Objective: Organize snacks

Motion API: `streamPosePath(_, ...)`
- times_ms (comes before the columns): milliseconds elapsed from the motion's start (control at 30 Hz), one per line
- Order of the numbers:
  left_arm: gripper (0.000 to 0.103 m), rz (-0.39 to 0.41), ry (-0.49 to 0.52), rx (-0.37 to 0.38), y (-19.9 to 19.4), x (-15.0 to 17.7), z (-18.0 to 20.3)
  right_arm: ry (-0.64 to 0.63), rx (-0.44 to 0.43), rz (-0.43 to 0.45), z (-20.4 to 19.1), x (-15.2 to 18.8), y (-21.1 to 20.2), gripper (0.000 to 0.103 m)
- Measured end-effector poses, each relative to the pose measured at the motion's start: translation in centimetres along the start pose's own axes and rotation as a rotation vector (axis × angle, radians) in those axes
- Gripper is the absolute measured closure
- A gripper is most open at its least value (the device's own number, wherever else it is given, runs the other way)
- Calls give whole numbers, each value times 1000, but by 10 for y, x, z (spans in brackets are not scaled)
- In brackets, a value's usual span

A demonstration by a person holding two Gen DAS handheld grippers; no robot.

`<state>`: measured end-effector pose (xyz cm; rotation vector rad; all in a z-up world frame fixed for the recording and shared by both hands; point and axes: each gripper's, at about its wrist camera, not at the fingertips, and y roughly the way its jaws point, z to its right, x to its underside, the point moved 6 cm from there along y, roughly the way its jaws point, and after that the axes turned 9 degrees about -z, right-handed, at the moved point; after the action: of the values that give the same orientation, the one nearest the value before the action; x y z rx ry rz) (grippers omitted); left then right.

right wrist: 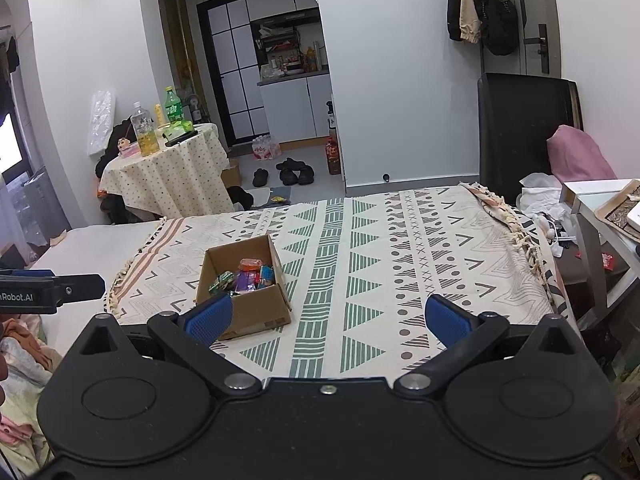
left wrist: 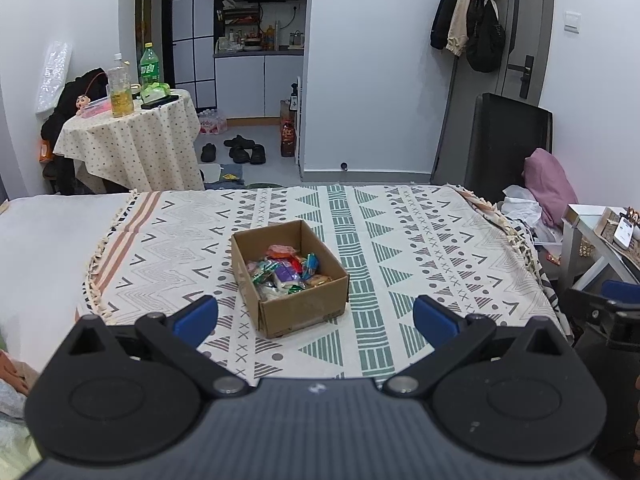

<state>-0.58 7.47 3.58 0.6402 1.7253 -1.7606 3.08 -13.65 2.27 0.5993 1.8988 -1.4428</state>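
Both claws are spread wide and holding nothing: left claw (left wrist: 315, 316) low center in its frame, right claw (right wrist: 328, 318) likewise. Just past them, mid-frame, the cardboard box (left wrist: 302, 312) sits on the patterned blanket (left wrist: 420, 248) over the bed, with the wrapped snacks (left wrist: 288, 270) piled inside. No loose snacks visible on the blanket, so I'd guess it's basically done.

A plain brown cardboard box (left wrist: 289, 276) holds snack packets (left wrist: 288, 271) in purple, green, orange-red, blue and pale pink. Under it, the cream cloth (left wrist: 400, 240) carries green triangles and striped bands, grey zigzags, crosses and dots, with terracotta stripes along its 9 o'clock edge. Each black tool, left (left wrist: 315, 318) and right (right wrist: 328, 318), has blue finger pads (right wrist: 210, 317). At 11 o'clock, a cream dotted tablecloth (left wrist: 132, 144)
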Motion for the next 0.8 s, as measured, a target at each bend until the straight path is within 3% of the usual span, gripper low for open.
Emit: streamPosePath(800,0,-7,9,9,1,1,5,-15,11,-10,-2,1,0,0)
